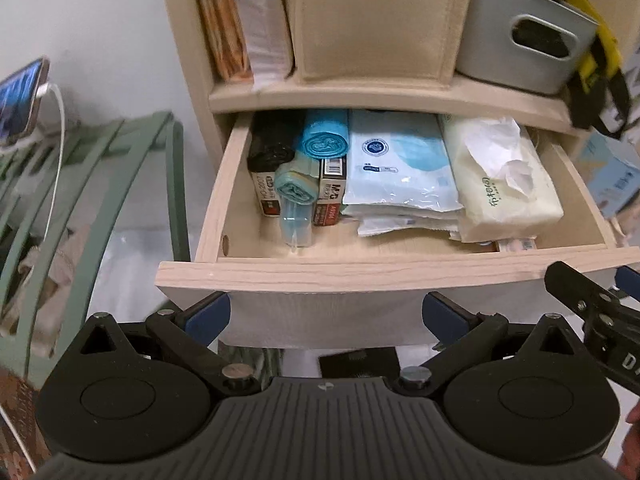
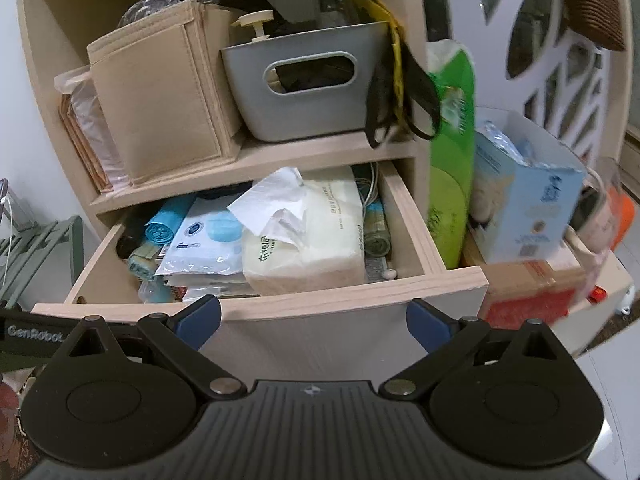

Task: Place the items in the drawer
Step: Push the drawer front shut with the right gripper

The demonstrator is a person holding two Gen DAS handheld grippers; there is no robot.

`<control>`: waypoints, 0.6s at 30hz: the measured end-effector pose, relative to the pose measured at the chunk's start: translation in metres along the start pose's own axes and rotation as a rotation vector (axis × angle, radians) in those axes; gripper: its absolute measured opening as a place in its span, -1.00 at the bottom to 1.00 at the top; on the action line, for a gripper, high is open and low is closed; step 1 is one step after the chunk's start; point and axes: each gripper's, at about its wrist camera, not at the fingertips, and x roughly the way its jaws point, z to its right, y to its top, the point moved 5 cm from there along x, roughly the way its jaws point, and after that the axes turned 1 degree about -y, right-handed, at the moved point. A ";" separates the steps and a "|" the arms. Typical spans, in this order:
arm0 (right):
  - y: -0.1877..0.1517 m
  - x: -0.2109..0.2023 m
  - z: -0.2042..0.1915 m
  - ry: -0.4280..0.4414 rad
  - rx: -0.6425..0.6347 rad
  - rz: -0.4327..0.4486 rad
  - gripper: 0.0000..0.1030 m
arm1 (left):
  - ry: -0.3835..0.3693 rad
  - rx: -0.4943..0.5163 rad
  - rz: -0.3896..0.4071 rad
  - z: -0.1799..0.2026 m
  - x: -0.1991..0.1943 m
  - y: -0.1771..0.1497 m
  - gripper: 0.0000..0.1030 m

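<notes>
Drawer (image 1: 384,276) pulled out and already full, dead ahead of both wide-open, empty grippers, left gripper (image 1: 326,316) and right gripper (image 2: 314,318) equally near its front panel, its long axis crosswise.

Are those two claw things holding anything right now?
No. The left gripper and right gripper are both open, with nothing between their fingers, facing the front of the open drawer.

Black roll (image 1: 269,142) half hidden under the shelf, phone (image 1: 22,100) cut by the left edge, motion-blurred yellow-black straps (image 1: 596,76)
</notes>
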 end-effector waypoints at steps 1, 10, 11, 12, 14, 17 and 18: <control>0.004 0.005 0.001 0.007 -0.005 -0.001 0.96 | 0.014 0.006 0.000 0.003 0.005 0.006 1.00; 0.038 0.052 0.008 0.083 -0.039 -0.002 0.96 | 0.082 0.022 0.020 0.016 0.040 0.049 1.00; 0.041 0.057 0.009 0.087 -0.041 -0.002 0.96 | 0.095 0.029 0.015 0.018 0.045 0.054 1.00; 0.044 0.061 0.009 0.091 -0.044 -0.001 0.96 | 0.110 0.035 0.009 0.019 0.051 0.057 1.00; 0.050 0.070 0.009 0.095 -0.056 -0.003 0.96 | 0.136 0.041 0.000 0.021 0.060 0.063 1.00; 0.059 0.082 0.009 0.101 -0.064 -0.003 0.96 | 0.145 0.024 -0.006 0.023 0.069 0.073 1.00; 0.062 0.086 0.009 0.102 -0.061 -0.004 0.96 | 0.153 0.016 -0.007 0.024 0.071 0.076 1.00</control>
